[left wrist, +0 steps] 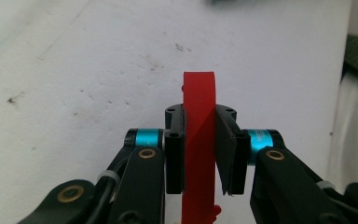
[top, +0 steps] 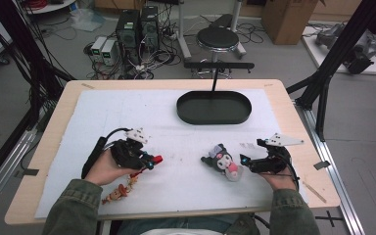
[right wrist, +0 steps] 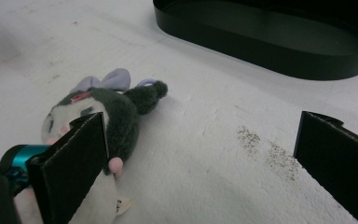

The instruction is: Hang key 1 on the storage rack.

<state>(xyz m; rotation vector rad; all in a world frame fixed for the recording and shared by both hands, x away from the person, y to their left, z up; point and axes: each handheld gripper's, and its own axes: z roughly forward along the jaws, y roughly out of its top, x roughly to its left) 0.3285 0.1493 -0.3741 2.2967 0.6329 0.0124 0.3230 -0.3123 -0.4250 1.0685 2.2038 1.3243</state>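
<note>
L fingers (left wrist: 200, 154) clamp red piece (left wrist: 199, 140); R fingers (right wrist: 200, 158) wide open, holding nothing, beside plush toy (right wrist: 107, 112).

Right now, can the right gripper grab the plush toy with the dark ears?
Probably yes. The right gripper is open and sits right beside the plush toy on the white mat. In the right gripper view one jaw is already by the toy, with nothing between them.

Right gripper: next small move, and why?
Probably shift the right gripper sideways toward the plush toy to centre it between the jaws. They stand wide open, but the toy lies by one jaw, not between them. The black tray waits beyond.
</note>
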